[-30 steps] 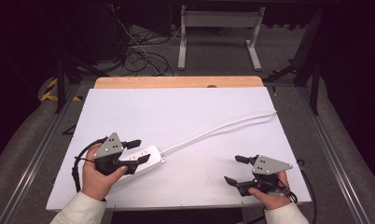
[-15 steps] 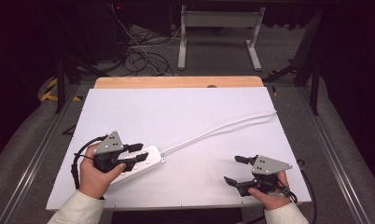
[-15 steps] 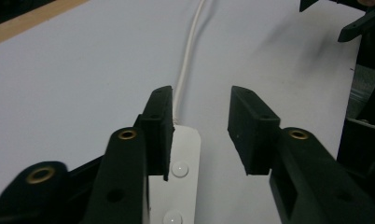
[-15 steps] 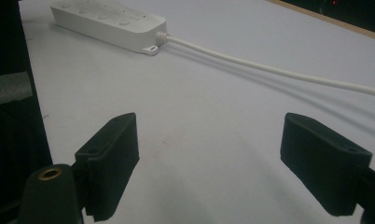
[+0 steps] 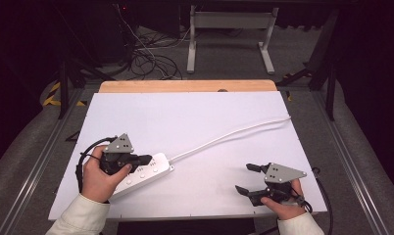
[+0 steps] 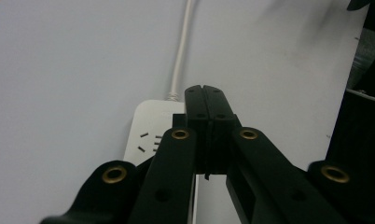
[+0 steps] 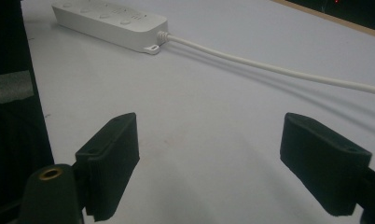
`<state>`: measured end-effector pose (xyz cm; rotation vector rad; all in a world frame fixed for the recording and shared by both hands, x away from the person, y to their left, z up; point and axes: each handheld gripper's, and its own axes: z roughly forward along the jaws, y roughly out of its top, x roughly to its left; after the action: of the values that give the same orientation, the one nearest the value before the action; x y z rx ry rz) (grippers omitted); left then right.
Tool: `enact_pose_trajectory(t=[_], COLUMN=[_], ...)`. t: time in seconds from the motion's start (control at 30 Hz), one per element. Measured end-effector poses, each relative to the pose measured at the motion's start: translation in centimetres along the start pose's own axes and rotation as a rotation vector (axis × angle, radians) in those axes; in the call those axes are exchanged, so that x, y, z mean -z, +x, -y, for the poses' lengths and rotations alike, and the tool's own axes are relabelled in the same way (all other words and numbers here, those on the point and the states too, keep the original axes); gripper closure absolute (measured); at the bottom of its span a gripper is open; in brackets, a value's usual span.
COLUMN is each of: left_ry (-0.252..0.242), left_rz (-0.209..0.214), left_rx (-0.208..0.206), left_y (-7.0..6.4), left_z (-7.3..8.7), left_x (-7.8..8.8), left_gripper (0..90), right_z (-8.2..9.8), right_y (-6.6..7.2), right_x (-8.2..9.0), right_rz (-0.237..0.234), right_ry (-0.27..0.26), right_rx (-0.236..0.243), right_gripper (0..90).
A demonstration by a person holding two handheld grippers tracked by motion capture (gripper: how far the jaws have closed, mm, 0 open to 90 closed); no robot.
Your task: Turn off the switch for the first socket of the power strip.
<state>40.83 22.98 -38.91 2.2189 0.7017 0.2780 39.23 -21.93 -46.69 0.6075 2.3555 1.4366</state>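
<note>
The left gripper sits over the white power strip, its jaws pressed together with nothing between them, their tips above the strip's cable end. The strip's white cable runs away toward the table's far right edge. Well apart, the right gripper rests with jaws spread wide over bare tabletop.

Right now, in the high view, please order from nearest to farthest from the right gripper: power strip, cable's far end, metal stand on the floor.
From the right gripper:
1. Power strip, to its left on the table.
2. Cable's far end, at the table's right edge.
3. Metal stand, beyond the table.
</note>
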Motion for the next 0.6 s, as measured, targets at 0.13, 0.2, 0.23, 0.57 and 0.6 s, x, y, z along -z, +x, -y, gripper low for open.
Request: enact_pose_trajectory(t=[0.13,0.2,0.23,0.57,0.6], left_ry=[0.060,0.115,0.115,0.225,0.243], left_rz=[0.006,-0.007,-0.007,0.028,0.036], left_rx=[-0.009,-0.021,-0.021,-0.050,-0.048], left_y=[0.1,0.1,0.1,0.0,0.1], left_z=[-0.5,-0.9,-0.9,-1.6,-1.8], left_x=[-0.2,-0.4,-0.4,-1.5,-1.7], left_gripper=[90.0,90.0,90.0,90.0,90.0], right_z=[0.0,0.0,0.0,0.0,0.0], right_y=[0.0,0.0,0.0,0.0,0.0], right_x=[0.0,0.0,0.0,-0.1,-0.1], right_rz=[-0.001,-0.003,-0.003,-0.006,-0.007], right_ry=[0.002,0.002,0.002,0.003,0.005], right_rx=[-0.001,-0.002,-0.002,-0.004,-0.005], right_gripper=[20.1,20.1,20.1,20.0,20.1])
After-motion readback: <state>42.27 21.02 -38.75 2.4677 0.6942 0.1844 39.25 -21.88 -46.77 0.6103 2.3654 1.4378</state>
